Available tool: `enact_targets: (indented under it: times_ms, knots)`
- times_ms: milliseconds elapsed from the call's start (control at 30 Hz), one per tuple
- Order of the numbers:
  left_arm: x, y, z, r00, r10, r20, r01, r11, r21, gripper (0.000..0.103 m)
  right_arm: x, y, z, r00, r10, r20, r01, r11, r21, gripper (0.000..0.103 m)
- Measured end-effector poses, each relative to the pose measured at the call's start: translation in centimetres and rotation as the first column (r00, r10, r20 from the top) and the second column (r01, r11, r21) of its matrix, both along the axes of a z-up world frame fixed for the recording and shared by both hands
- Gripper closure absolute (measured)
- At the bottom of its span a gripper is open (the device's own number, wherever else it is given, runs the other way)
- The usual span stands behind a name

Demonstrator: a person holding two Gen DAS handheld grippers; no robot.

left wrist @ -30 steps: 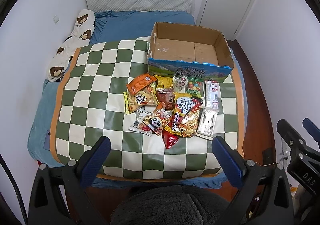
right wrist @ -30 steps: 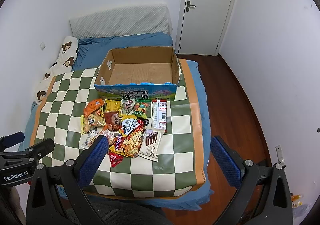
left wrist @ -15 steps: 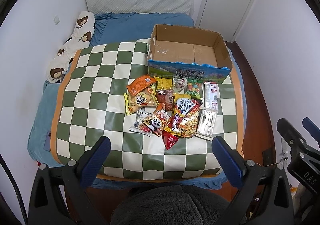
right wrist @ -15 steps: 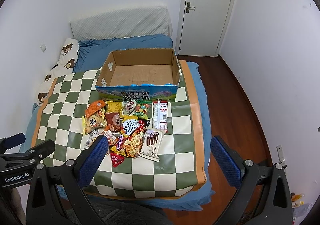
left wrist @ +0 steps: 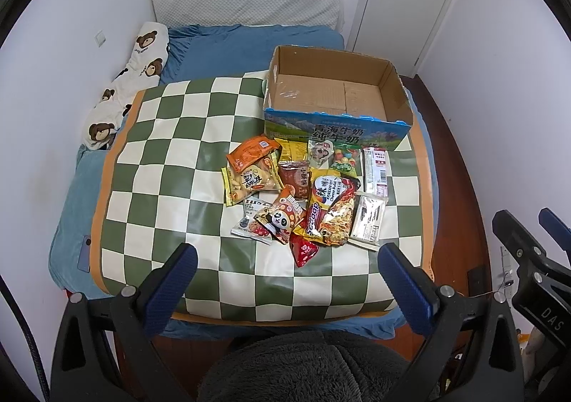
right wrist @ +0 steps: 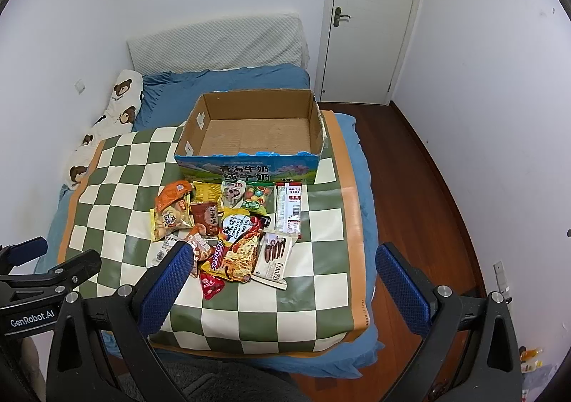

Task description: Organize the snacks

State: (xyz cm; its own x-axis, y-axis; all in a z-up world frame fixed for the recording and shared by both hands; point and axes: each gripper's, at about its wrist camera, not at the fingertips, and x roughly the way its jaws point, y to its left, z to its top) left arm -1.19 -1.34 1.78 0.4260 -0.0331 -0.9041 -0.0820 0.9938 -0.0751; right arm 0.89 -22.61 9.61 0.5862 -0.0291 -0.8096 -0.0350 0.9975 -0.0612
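Both tools idle and wide apart, nothing held: left tool [left wrist: 285, 271] and right tool [right wrist: 283, 271] hang back at the foot of the bed, well short of the snack pile [left wrist: 307, 195]. Pile sits on the checkered mat [left wrist: 171, 159] just in front of the cardboard box [left wrist: 339, 91], which is empty, so no sorting is done yet by my read. Risks: packets overlap heavily, so closing on the panda packet [left wrist: 280, 221] or the red sachet [left wrist: 303, 250] likely drags a neighbour along or pinches two at once. Foil bags are slick and puffy and could squirt out of the pads. The flat Franzzi wafer pack [right wrist: 273, 259] lies flush on the mat, hard to get a finger under, and the mat may bunch on the soft mattress. The box's front wall stands between pile and floor of box, so a low carry could clip it.
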Motion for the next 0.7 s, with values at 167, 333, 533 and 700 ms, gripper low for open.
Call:
enact_targets:
  times_ms: [167,333,533,700]
  knots:
    - [0.01,0.07,0.02,1.000,-0.001,0.002,0.001,1.000,0.001,0.000,0.10,0.19,0.22,1.000,0.001,0.005,-0.001,1.000,0.002,0.000]
    - [-0.04,0.09,0.04,1.000,0.000,0.005,0.000,1.000,0.000,0.000,0.32,0.40,0.44,1.000,0.006,0.005,-0.007,1.000,0.004,0.000]
    - [-0.05,0.27,0.05,1.000,-0.001,0.007,0.001,1.000,-0.001,0.000,0.05,0.62,0.28,1.000,0.006,0.010,-0.006,1.000,0.004,0.000]
    - [-0.03,0.29,0.07,1.000,-0.002,0.007,0.002,1.000,-0.002,0.000,0.03,0.83,0.30,1.000,0.006,0.012,-0.006,1.000,0.004,0.000]
